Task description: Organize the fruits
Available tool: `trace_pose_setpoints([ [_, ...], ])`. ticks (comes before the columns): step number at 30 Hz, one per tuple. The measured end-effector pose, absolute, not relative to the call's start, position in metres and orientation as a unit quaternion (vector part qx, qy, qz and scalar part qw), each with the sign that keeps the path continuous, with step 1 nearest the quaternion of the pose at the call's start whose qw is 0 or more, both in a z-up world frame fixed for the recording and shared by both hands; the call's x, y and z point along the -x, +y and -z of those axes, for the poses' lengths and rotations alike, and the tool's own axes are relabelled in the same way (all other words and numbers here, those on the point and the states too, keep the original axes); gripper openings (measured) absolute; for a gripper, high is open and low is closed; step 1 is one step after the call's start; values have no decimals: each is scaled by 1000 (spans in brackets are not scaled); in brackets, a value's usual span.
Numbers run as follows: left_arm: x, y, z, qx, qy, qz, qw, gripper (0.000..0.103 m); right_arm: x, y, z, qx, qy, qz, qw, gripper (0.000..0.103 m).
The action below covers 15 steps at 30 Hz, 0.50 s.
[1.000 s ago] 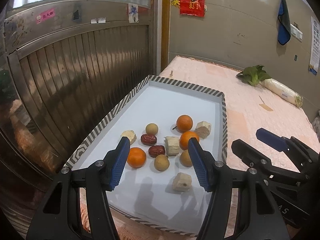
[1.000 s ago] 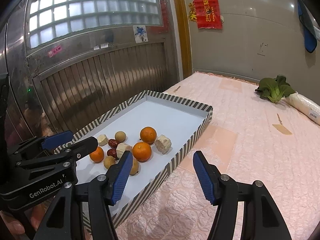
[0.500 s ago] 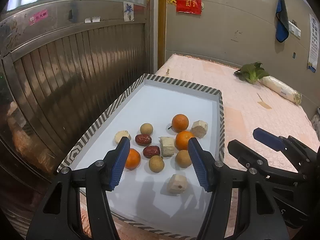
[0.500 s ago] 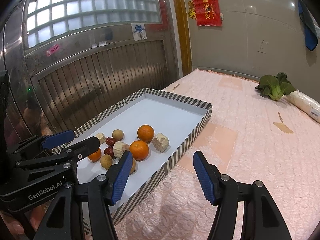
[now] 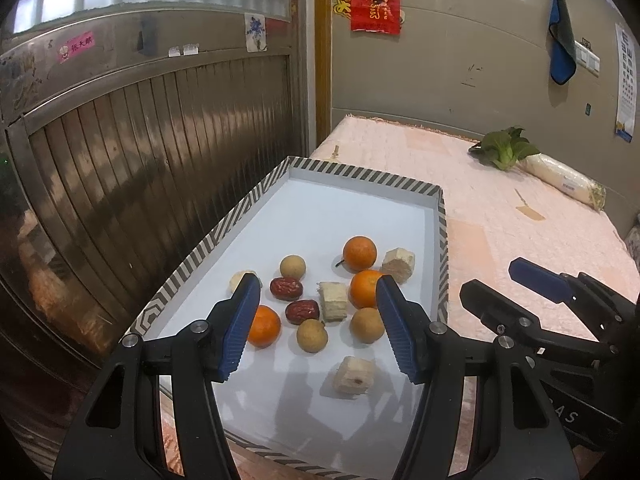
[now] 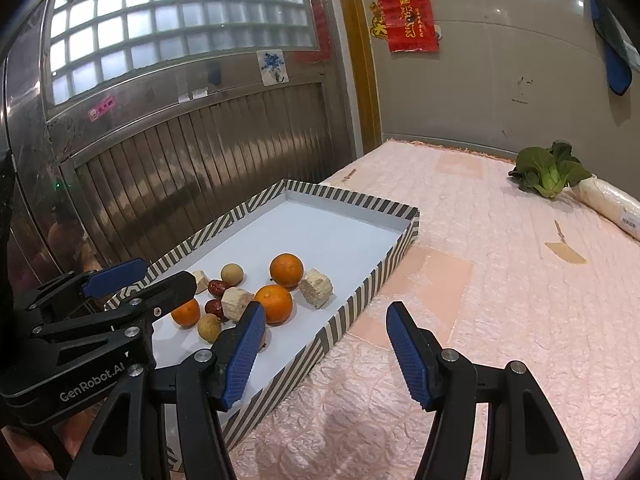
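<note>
Fruits wait in the tray, both tongs empty.
The left tongs [image 5: 316,320] hover open above the fruit cluster [image 5: 320,300] in the striped tray [image 5: 360,174] (nearer hand); the right tongs [image 6: 326,344], also open, hang over the tray's right wall.

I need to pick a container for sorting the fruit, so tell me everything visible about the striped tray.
The tray is a shallow rectangular box that looks like cardboard, with low walls printed in black-and-white stripes and a plain white floor. It lies flat and open on the pink quilted cover, along its left edge beside a metal door. All its contents are grouped at the near end: three oranges, two red dates, three small tan round fruits and four pale cut chunks. The far half is bare. Neither gripper touches it.
</note>
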State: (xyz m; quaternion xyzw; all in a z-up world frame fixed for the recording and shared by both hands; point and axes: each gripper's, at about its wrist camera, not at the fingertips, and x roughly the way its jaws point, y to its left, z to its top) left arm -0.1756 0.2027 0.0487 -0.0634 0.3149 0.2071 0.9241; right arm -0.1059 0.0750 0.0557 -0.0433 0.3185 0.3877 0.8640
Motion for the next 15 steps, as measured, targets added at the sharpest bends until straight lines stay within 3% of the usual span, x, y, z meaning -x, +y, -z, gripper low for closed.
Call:
trace_pose_setpoints([
  [15,179,196,-55,52,308,-213,926,61,104,67,-57,36,317,-384,866,61],
])
